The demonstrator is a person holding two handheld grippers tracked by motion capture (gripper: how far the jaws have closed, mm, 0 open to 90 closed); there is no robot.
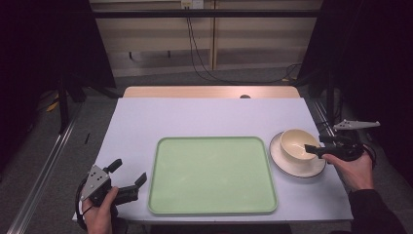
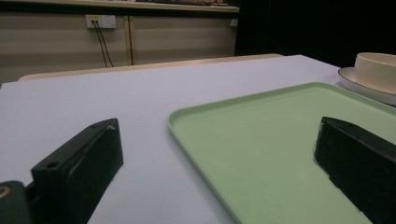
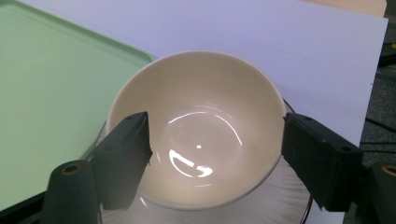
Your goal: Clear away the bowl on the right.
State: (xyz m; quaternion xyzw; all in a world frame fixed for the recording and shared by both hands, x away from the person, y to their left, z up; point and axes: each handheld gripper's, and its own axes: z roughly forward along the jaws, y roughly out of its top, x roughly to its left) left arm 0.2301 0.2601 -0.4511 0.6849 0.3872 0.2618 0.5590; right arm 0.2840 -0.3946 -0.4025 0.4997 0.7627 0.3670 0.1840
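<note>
A cream bowl (image 1: 296, 142) stands on a white plate (image 1: 292, 168) with a dark rim, at the right of the table. My right gripper (image 1: 311, 148) reaches over the bowl's right side from the table's right edge. In the right gripper view the bowl (image 3: 201, 93) lies between the wide-apart jaws of my right gripper (image 3: 217, 126), one jaw over its left rim and the other outside its right rim, with no pad pressing on it. My left gripper (image 1: 129, 170) rests open at the front left, beside the pale green tray (image 1: 212, 175), with nothing between its jaws.
The bare tray (image 2: 261, 140) takes up the middle of the light table (image 1: 195, 117). A wooden strip (image 1: 209, 91) runs along the far edge. Black cables (image 1: 199, 58) hang beyond it. The plate sits close to the tray's right rim.
</note>
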